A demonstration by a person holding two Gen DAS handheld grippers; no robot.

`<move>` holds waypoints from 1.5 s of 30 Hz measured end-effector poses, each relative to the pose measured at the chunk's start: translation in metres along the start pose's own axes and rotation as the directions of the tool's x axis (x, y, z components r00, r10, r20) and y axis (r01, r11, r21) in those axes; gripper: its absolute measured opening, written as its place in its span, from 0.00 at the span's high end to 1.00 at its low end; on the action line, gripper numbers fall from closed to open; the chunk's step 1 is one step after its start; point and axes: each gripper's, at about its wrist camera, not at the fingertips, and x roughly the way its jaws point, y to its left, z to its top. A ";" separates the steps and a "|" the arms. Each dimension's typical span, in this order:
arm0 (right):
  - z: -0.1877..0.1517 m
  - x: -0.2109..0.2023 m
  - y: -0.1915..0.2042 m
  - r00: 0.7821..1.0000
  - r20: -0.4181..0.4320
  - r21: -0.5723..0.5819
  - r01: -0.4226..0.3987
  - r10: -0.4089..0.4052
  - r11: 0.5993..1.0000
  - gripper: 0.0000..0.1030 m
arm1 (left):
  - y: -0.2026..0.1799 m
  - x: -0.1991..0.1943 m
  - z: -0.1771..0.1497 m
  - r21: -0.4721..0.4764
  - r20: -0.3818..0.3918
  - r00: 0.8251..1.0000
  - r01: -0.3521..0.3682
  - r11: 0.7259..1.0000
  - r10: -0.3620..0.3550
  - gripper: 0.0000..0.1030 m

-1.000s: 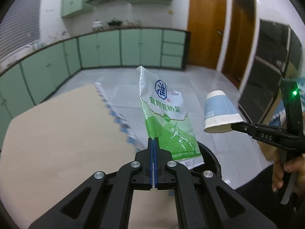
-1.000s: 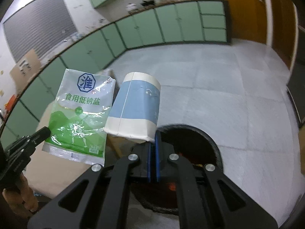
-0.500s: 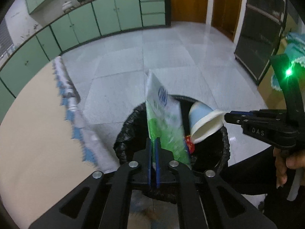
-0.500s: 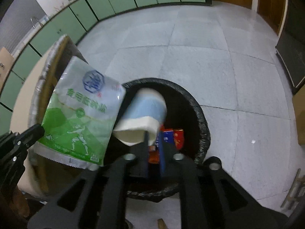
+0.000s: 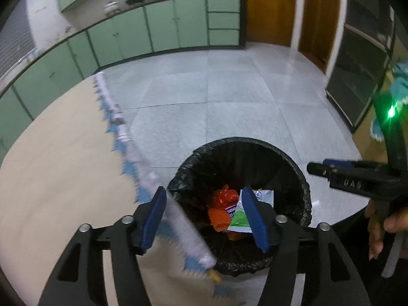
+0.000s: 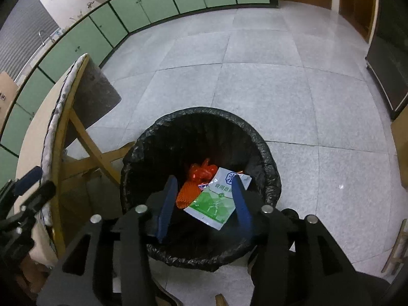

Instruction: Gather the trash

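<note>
Salt packet [image 6: 213, 201] in bin [image 6: 265, 153], printed top pointing away

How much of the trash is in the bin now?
The green-and-white plastic salt bag lies in the black-lined round trash bin with orange wrappers. The left gripper and right gripper are open, holding nothing. The cup isn't visible. No leftover trash shows.

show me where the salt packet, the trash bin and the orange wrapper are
salt packet [image 6: 214, 204], right wrist view, on its green printed face.
trash bin [image 6: 270, 158], right wrist view, on the black liner at its rim.
orange wrapper [image 5: 224, 194], left wrist view, on its crumpled top.
</note>
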 end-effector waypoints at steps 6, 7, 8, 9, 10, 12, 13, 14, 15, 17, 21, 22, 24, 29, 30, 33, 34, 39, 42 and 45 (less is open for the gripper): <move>-0.014 -0.038 0.026 0.997 0.076 -0.088 0.032 -0.025 0.996 0.32 | 0.020 -0.051 -0.020 -0.072 0.072 0.996 -0.043 0.996 0.048 0.20; -0.017 -0.048 0.032 0.995 0.092 -0.101 0.034 -0.025 0.994 0.30 | 0.021 -0.058 -0.023 -0.078 0.081 0.995 -0.044 0.996 0.050 0.19; -0.019 -0.055 0.036 0.994 0.105 -0.112 0.038 -0.026 0.993 0.27 | 0.023 -0.066 -0.026 -0.085 0.089 0.994 -0.050 0.995 0.057 0.17; -0.021 -0.063 0.041 0.993 0.118 -0.121 0.041 -0.027 0.992 0.24 | 0.026 -0.073 -0.029 -0.095 0.095 0.993 -0.058 0.994 0.067 0.15; -0.023 -0.075 0.049 0.990 0.139 -0.135 0.041 -0.022 0.990 0.23 | 0.029 -0.081 -0.032 -0.109 0.099 0.992 -0.066 0.992 0.077 0.14; -0.027 -0.095 0.061 0.985 0.173 -0.158 0.043 -0.016 0.987 0.16 | 0.036 -0.095 -0.039 -0.133 0.108 0.991 -0.066 0.989 0.081 0.12; -0.029 -0.103 0.066 0.982 0.187 -0.166 0.045 -0.014 0.985 0.15 | 0.040 -0.104 -0.043 -0.151 0.116 0.989 -0.069 0.986 0.087 0.12; -0.030 -0.114 0.073 0.979 0.205 -0.177 0.045 -0.008 0.983 0.14 | 0.043 -0.111 -0.046 -0.169 0.121 0.988 -0.074 0.983 0.095 0.11; -0.032 -0.125 0.080 0.976 0.219 -0.188 0.044 -0.002 0.981 0.14 | 0.047 -0.119 -0.050 -0.191 0.122 0.987 -0.080 0.978 0.104 0.11; -0.035 -0.144 0.090 0.969 0.245 -0.205 0.048 0.004 0.978 0.13 | 0.054 -0.133 -0.053 -0.224 0.132 0.985 -0.080 0.971 0.112 0.10; -0.042 -0.187 0.111 0.944 0.330 -0.223 0.076 0.002 0.972 0.08 | 0.063 -0.170 -0.062 -0.279 0.164 0.972 -0.117 0.953 0.167 0.06; -0.044 -0.201 0.117 0.933 0.361 -0.224 0.092 -0.005 0.970 0.07 | 0.066 -0.179 -0.064 -0.288 0.171 0.970 -0.120 0.950 0.175 0.06; -0.047 -0.221 0.126 0.916 0.401 -0.225 0.110 -0.010 0.968 0.06 | 0.065 -0.200 -0.065 -0.300 0.199 0.959 -0.139 0.944 0.204 0.06; -0.054 -0.271 0.143 0.864 0.502 -0.187 0.153 -0.039 0.970 0.05 | 0.072 -0.257 -0.065 -0.387 0.236 0.909 -0.236 0.891 0.343 0.06; -0.055 -0.281 0.144 0.855 0.516 -0.169 0.145 -0.038 0.975 0.05 | 0.074 -0.267 -0.066 -0.411 0.237 0.903 -0.240 0.880 0.357 0.06; -0.058 -0.304 0.145 0.843 0.538 -0.137 0.103 -0.013 0.985 0.05 | 0.078 -0.290 -0.069 -0.456 0.246 0.889 -0.246 0.855 0.387 0.06; -0.059 -0.311 0.146 0.837 0.548 -0.134 0.103 -0.013 0.986 0.05 | 0.078 -0.301 -0.070 -0.469 0.254 0.884 -0.242 0.849 0.393 0.06; -0.066 -0.344 0.154 0.787 0.617 -0.142 0.136 -0.019 0.980 0.05 | 0.078 -0.338 -0.077 -0.476 0.313 0.853 -0.240 0.846 0.418 0.06; -0.073 -0.357 0.158 0.762 0.647 -0.134 0.149 -0.027 0.980 0.05 | 0.078 -0.352 -0.078 -0.477 0.320 0.841 -0.255 0.841 0.436 0.06; -0.079 -0.368 0.159 0.744 0.668 -0.123 0.143 -0.025 0.982 0.05 | 0.074 -0.369 -0.078 -0.482 0.337 0.814 -0.282 0.829 0.473 0.06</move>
